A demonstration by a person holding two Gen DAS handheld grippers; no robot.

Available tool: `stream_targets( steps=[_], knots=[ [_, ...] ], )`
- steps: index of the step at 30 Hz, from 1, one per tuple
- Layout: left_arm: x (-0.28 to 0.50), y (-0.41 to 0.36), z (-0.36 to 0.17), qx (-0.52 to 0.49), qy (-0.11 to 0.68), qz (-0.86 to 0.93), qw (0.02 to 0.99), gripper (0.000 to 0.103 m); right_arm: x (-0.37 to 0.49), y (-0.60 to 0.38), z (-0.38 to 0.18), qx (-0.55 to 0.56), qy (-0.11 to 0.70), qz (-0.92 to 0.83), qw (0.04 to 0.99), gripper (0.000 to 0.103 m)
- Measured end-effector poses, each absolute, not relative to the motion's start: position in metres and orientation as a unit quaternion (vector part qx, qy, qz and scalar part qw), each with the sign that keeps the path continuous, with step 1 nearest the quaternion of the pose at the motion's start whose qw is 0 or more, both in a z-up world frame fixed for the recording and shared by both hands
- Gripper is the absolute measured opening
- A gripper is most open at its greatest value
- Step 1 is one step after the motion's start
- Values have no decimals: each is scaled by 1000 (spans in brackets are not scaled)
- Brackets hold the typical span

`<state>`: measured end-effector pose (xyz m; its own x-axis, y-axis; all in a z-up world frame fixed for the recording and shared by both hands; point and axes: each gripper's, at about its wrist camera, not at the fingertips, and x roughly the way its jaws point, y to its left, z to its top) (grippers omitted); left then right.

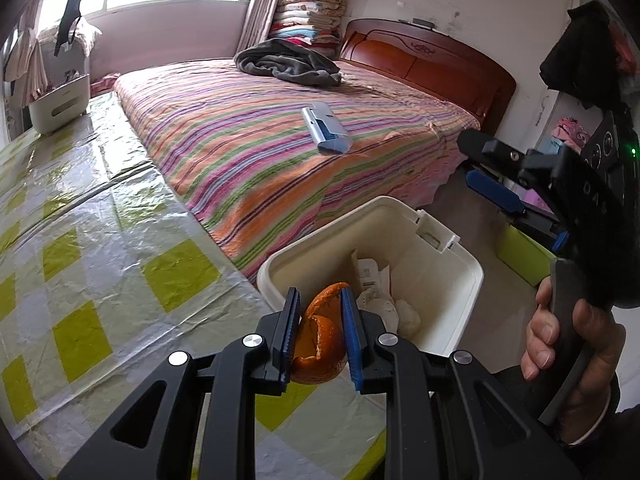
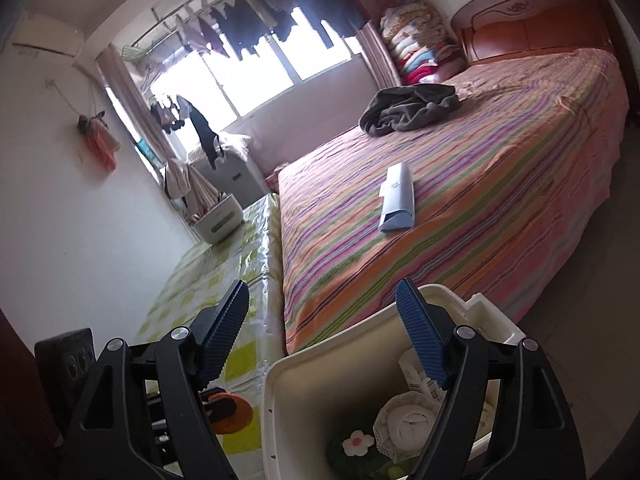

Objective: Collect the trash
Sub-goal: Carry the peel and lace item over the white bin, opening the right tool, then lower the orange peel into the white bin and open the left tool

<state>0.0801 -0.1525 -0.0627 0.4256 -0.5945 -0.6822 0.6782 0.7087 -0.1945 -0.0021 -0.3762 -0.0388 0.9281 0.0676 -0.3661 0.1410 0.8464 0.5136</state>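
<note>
The white bin's point(image 2: 276, 408) near side runs off the bottom edge; its crumpled contents point(image 1: 384, 304) lie half-hidden.

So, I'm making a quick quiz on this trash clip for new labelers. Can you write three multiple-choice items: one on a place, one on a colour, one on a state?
1. Where does the white bin stand?
A. on the bed
B. on the floor beside the table
C. on the windowsill

2. What colour is the peel in the left gripper?
A. orange
B. green
C. purple

3. How is the right gripper?
A. shut on paper
B. shut on the peel
C. open, holding nothing

Answers: 1 B, the bin sits below the table edge, by the bed. 2 A, orange rind shows between the pads. 3 C, its fingers stand wide apart.
</note>
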Motion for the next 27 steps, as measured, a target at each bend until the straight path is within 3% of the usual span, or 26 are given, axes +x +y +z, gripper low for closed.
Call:
stream_targets(
  steps=[9,27],
  knots=[
    [76,-168,-67,66,383,-390,835,21,-26,-392,-31,303,141,-37,942,75],
    [75,-183,-71,70,386,-400,829,21,-16,-388,-40,309,149,-24,939,75]
  ],
)
